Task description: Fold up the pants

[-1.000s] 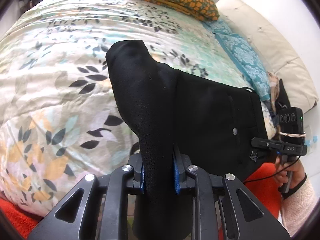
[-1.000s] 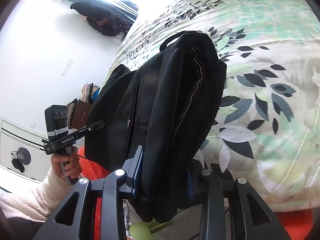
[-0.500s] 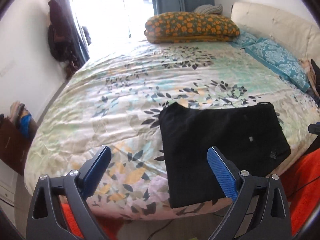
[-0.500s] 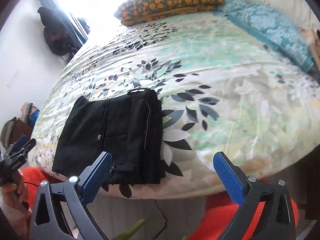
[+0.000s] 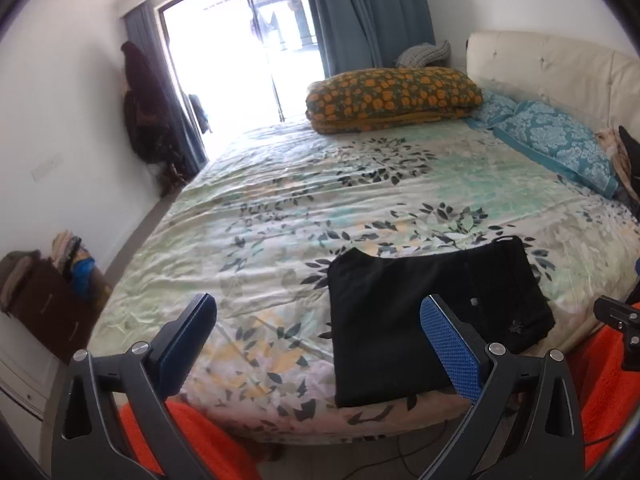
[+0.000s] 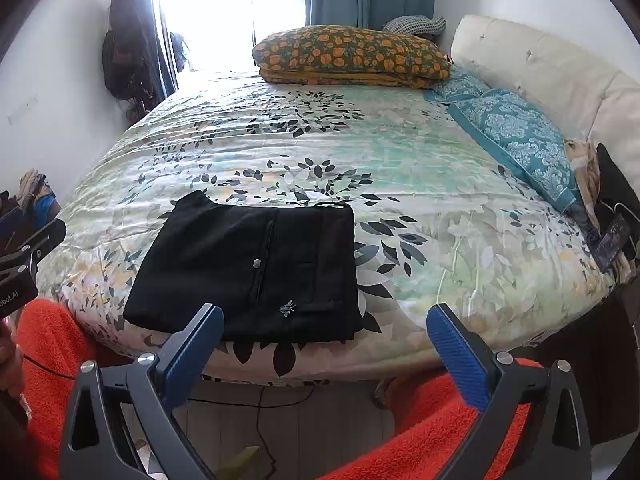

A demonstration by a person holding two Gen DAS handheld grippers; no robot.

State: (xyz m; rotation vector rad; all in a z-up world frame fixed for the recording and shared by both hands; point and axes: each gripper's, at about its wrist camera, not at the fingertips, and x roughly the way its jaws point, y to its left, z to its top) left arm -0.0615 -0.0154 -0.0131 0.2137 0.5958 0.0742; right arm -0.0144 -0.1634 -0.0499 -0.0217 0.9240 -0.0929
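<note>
The black pants lie folded into a flat rectangle near the front edge of the bed, with a small button and a pale emblem facing up. In the right wrist view the pants sit left of centre. My left gripper hovers above and in front of them, its jaws still opening, with nothing between its blue pads. My right gripper is open too, held clear of the cloth and back from the bed's edge.
The bed has a leaf-print cover. A folded orange-patterned blanket lies at its far end and teal pillows lie by the cream headboard. Orange-red fabric fills the foreground. A phone rests at the right edge.
Both grippers let go of the pants, opened wide and drew up and back. The pants, lifted a second ago, now lie flat on the bed.
</note>
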